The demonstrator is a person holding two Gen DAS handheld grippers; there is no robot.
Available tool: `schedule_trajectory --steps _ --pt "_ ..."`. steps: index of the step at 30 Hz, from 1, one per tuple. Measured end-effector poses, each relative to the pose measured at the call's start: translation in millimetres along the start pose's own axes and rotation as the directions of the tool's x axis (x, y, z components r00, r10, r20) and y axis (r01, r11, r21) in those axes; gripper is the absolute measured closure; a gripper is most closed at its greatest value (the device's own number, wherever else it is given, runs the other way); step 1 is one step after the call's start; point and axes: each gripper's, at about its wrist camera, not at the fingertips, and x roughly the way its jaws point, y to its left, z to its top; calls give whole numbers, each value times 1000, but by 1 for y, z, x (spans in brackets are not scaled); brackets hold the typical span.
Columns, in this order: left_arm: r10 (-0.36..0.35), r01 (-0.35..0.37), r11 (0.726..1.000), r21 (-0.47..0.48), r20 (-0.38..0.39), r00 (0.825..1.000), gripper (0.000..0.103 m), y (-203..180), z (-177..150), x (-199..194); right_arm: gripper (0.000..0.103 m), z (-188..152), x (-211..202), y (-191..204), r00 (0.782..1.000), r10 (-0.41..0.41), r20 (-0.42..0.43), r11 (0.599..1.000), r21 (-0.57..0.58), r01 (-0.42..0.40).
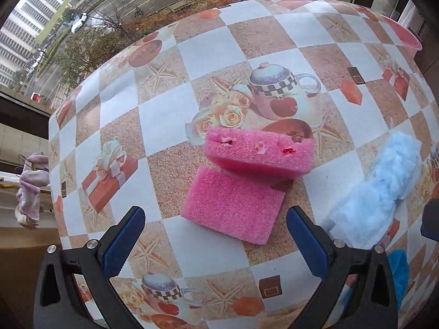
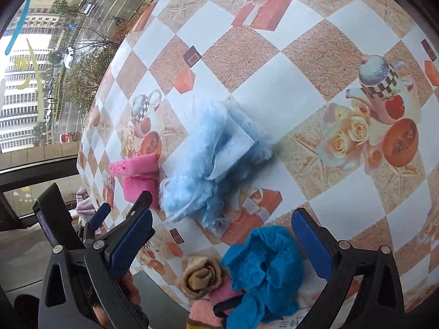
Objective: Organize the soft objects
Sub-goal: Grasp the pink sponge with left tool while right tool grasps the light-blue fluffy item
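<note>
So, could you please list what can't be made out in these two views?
- Lower sponge, left view: its far edge is hidden under the upper sponge.
- Socks, right view: partly covered by the blue bag and cut off by the bottom edge.
- Basin, left view: cut off at the right edge, contents unseen.
- Blue fleece, right view: hides the sponges' right ends.
</note>
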Motion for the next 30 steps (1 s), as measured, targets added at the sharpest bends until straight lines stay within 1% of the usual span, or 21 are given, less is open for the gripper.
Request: schedule_trajectory --steps 6,8,10,11,13,15,16,17,18,19,20,21,23,26,29,30 --pt "0 1 1000 31 -12 1000 0 -2 3 16 1 20 32 10 999 -42 -3 999 1 42" --pt "-19 19 1000 19 -7 1000 0 0 4 19 0 24 43 14 998 -65 -15 998 -13 65" --pt "-37 37 999 11 -9 999 2 2 6 20 0 26 45 23 996 -85 10 995 -44 85" --pt "-46 46 999 9 -7 999 4 3 7 20 0 27 47 29 996 -91 13 993 -74 92" --pt "-61 61 998 6 -4 998 8 4 8 19 0 26 52 41 990 -141 19 979 -146 143" --pt "-76 76 997 9 -3 997 17 2 9 16 0 23 58 51 981 -192 31 956 -219 194" --pt "-94 94 996 10 -2 996 21 2 9 15 2 21 59 53 980 -197 36 950 -241 200" --pt "-106 106 994 12 -3 994 25 1 9 13 9 20 59 54 978 -205 44 944 -256 209" --pt "-101 102 995 16 -5 995 25 -1 10 12 15 19 58 56 974 -220 59 935 -271 228" --pt "-105 105 994 19 -4 994 25 -1 9 12 35 18 56 58 970 -232 76 926 -288 244" --pt "-107 107 994 17 -3 994 26 -2 8 11 63 18 53 60 968 -236 90 917 -307 253" --pt "-107 107 994 14 -2 994 27 -2 6 10 70 19 53 61 970 -229 82 915 -322 243" --pt "-104 104 994 9 -1 995 27 -5 2 8 73 23 54 57 976 -211 54 920 -327 218" --pt "-103 103 995 -4 -7 995 27 -2 -5 5 73 24 48 46 984 -177 37 933 -312 179" --pt "-115 115 993 -19 3 993 27 2 -11 -6 73 26 33 33 988 -148 40 942 -299 153" --pt "-114 114 993 -20 10 993 27 -1 -23 -13 73 25 28 31 989 -139 45 942 -302 147"
